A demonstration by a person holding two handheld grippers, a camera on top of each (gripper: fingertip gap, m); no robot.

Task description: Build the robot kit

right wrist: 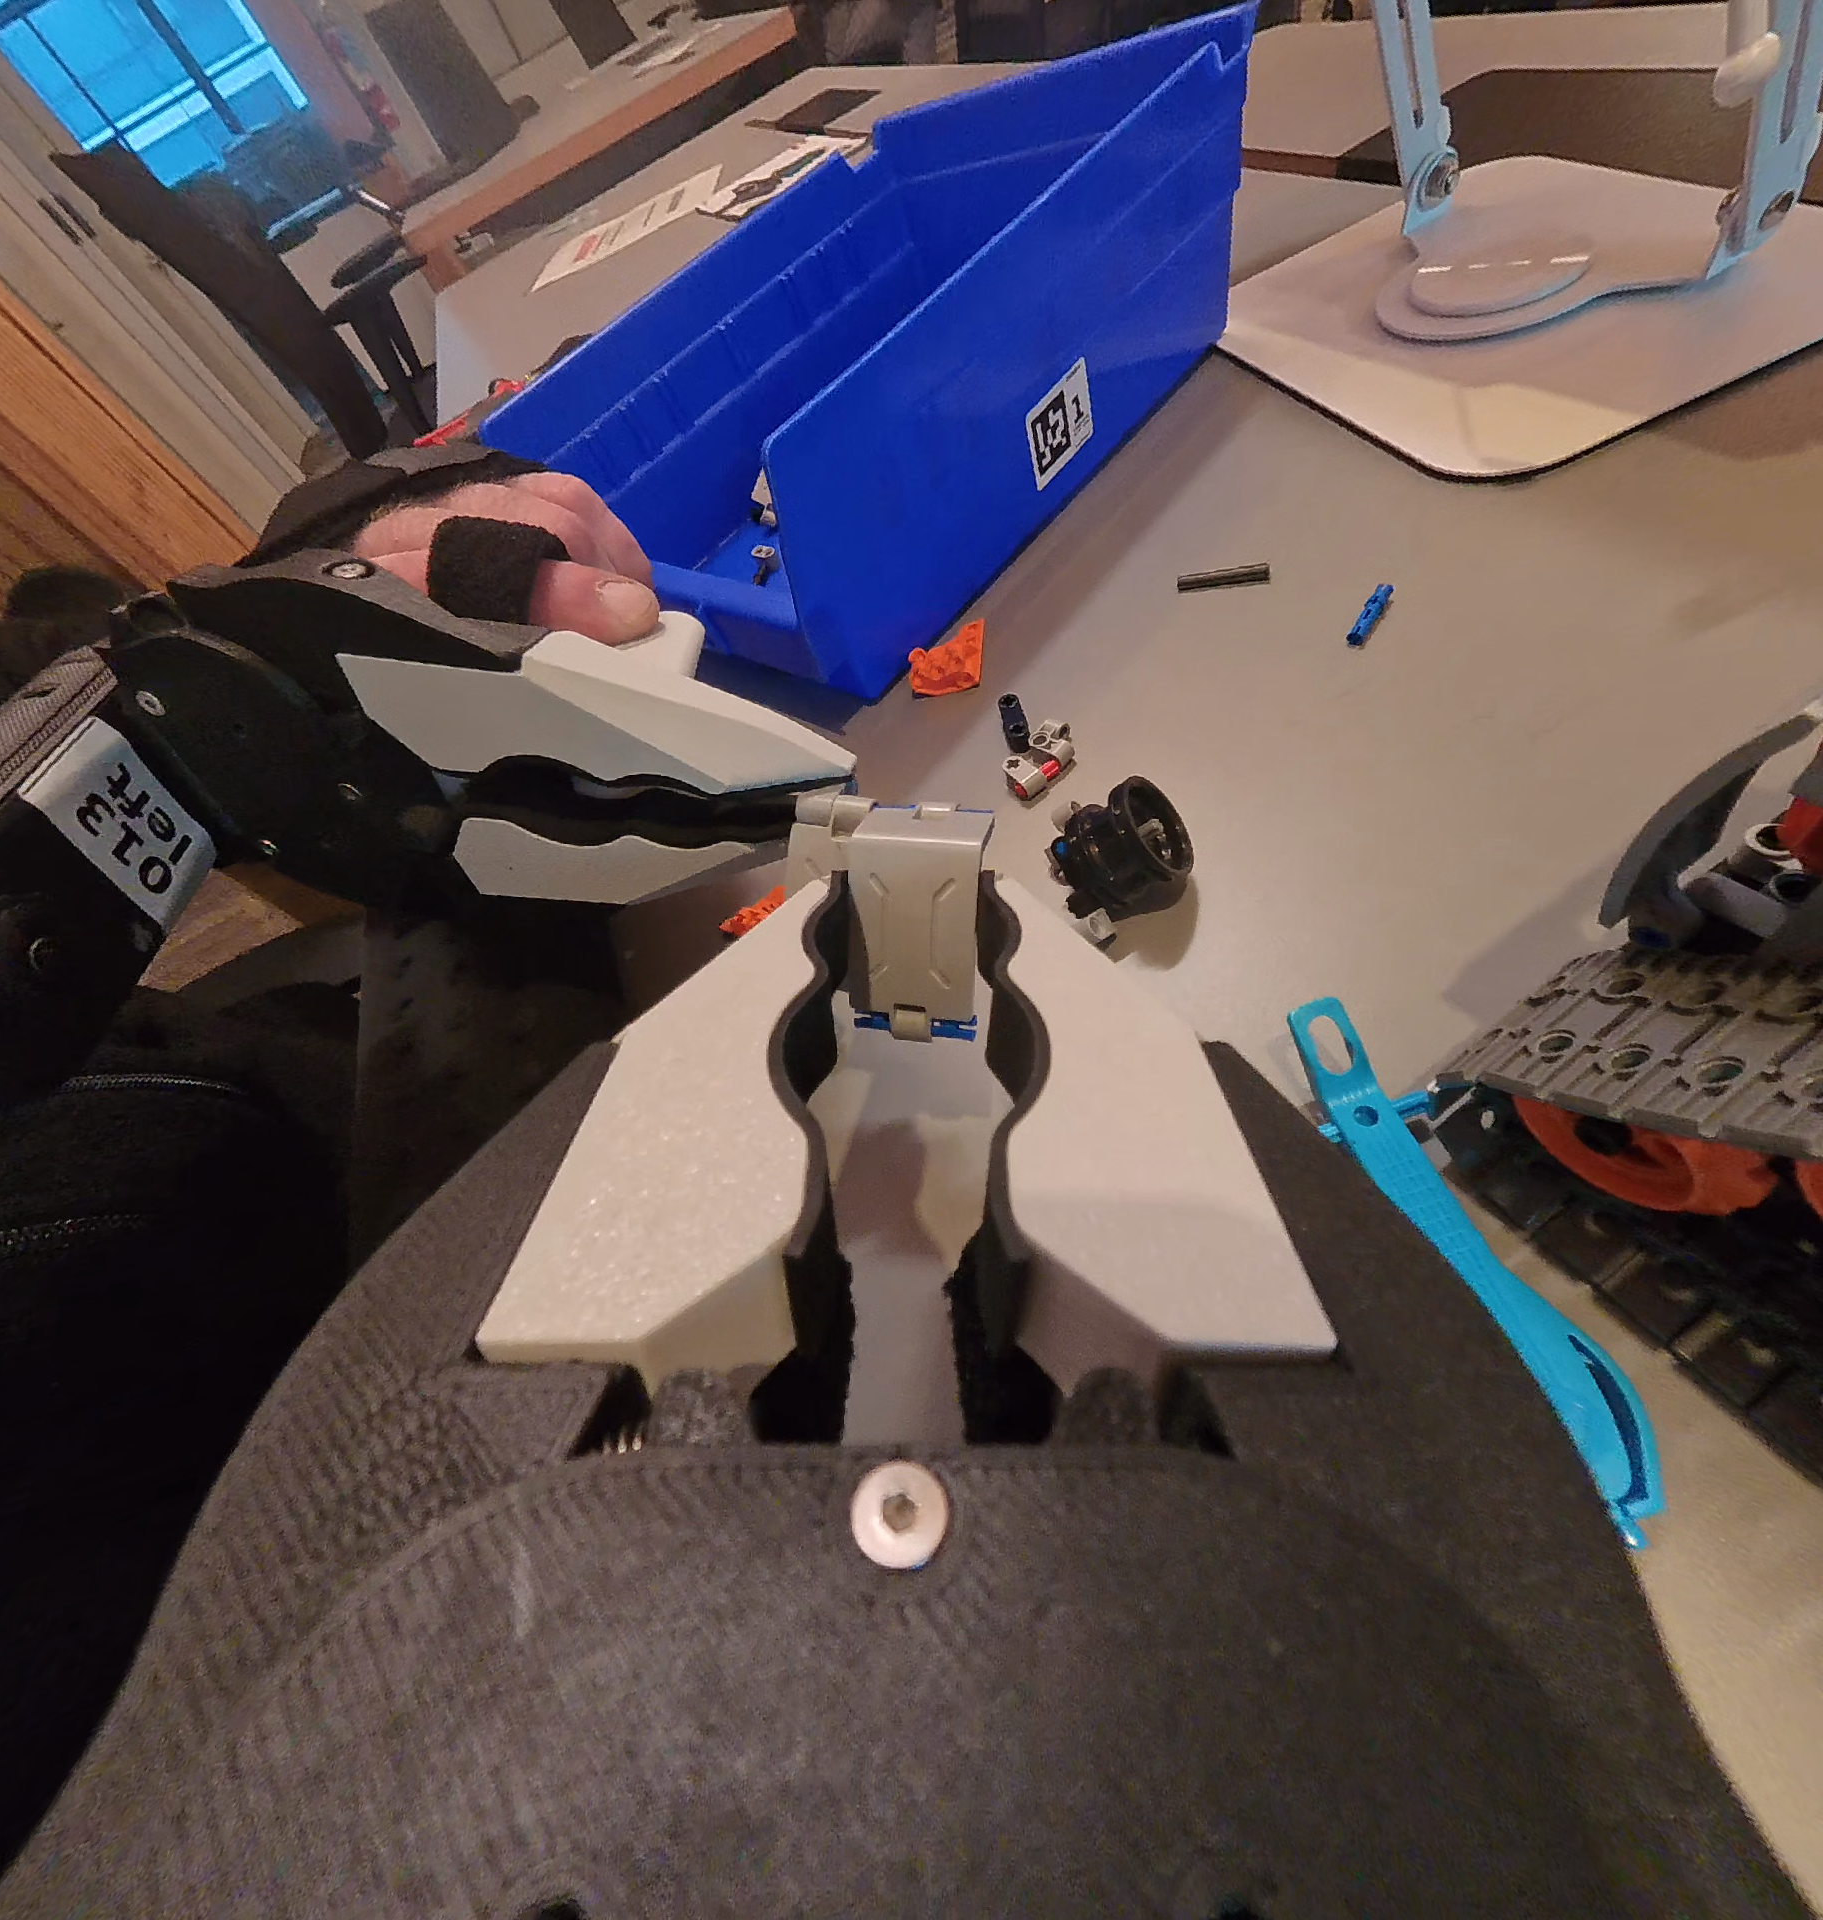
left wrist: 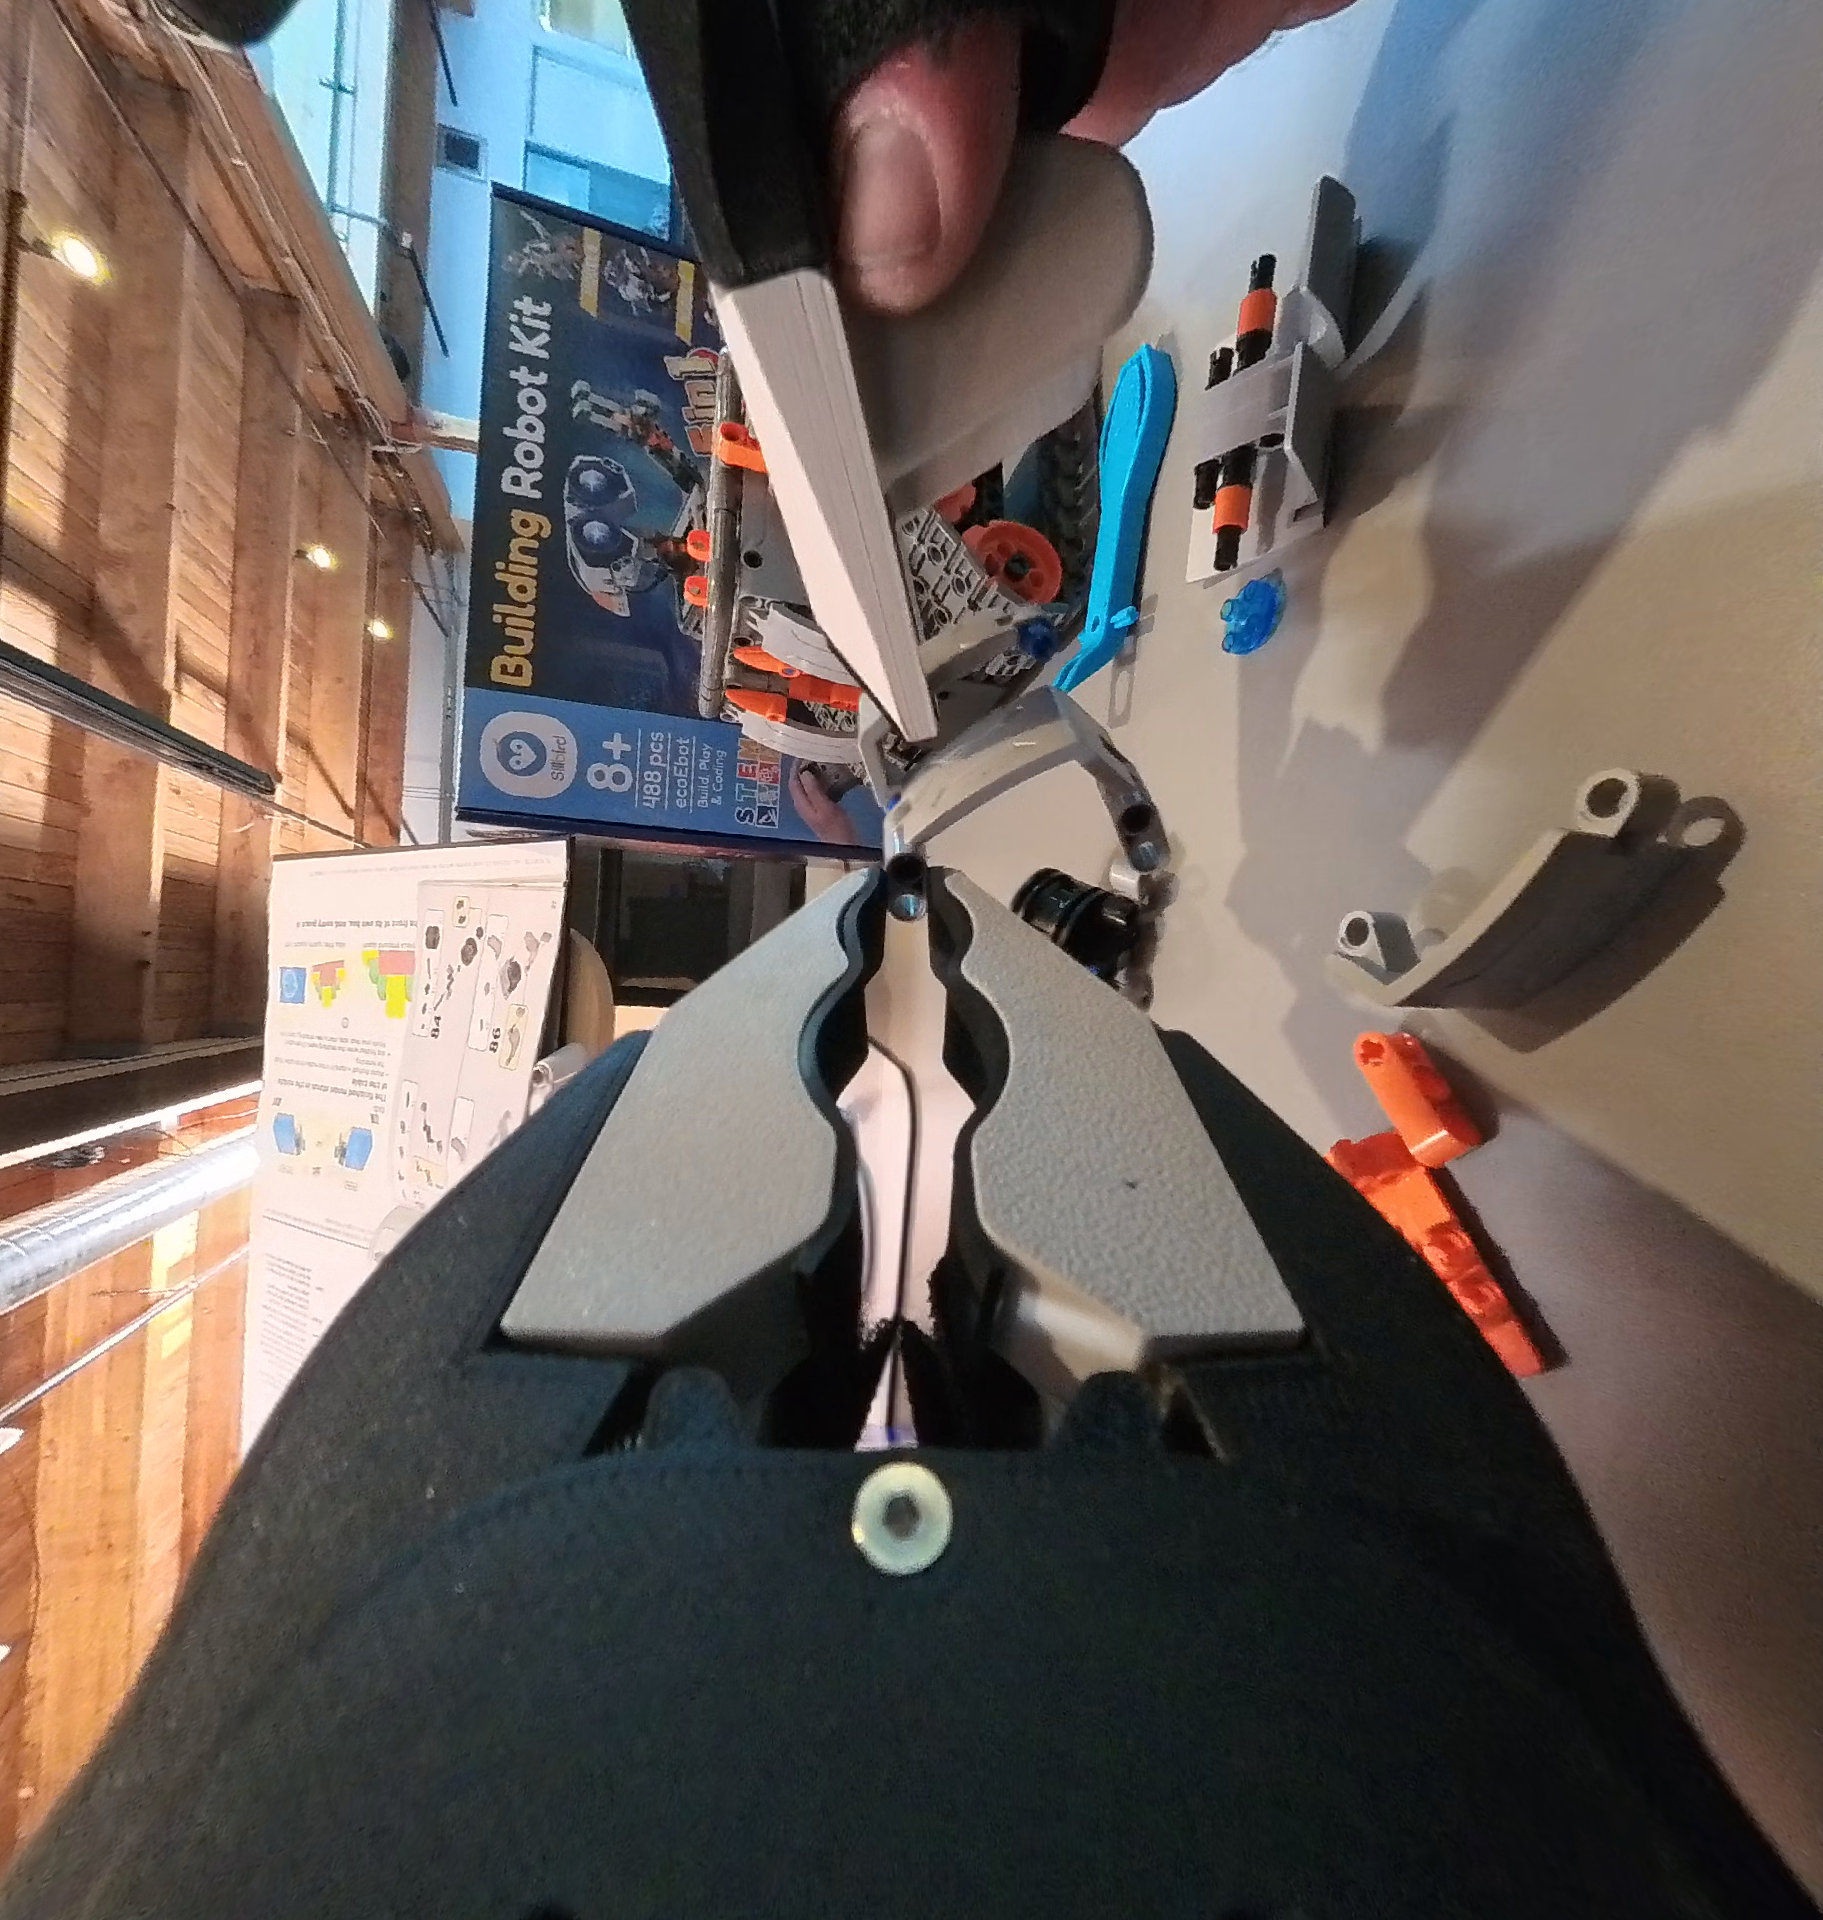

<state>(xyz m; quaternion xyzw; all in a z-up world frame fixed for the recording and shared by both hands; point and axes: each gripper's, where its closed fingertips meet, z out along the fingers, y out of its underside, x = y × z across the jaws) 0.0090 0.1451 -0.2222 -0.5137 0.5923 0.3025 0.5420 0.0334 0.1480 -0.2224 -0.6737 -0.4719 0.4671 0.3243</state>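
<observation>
A grey curved panel piece [right wrist: 912, 925] with blue pins at its near end is held above the table between both grippers. My right gripper [right wrist: 912, 894] is shut on the panel's sides. My left gripper [left wrist: 905, 899] is shut on a small dark connector end [left wrist: 907, 883] at the panel's corner. In the right wrist view the left gripper [right wrist: 819, 808] comes in from the left. In the left wrist view the right gripper [left wrist: 902, 727] reaches down from above onto the panel [left wrist: 1000, 758], with a thumb on it.
A black wheel hub [right wrist: 1125, 842] and small connectors [right wrist: 1037, 753] lie just beyond. A tracked robot model [right wrist: 1717, 1091] and a blue separator tool [right wrist: 1458, 1226] lie right. A blue bin [right wrist: 886, 343] stands behind. Another grey panel [left wrist: 1530, 925], orange pieces [left wrist: 1426, 1195] and the kit box [left wrist: 574, 520] are nearby. Left and right tips are no more than a few centimetres apart. Left tips and right tips are each some 7 centimetres from the black wheel hub [right wrist: 1125, 842].
</observation>
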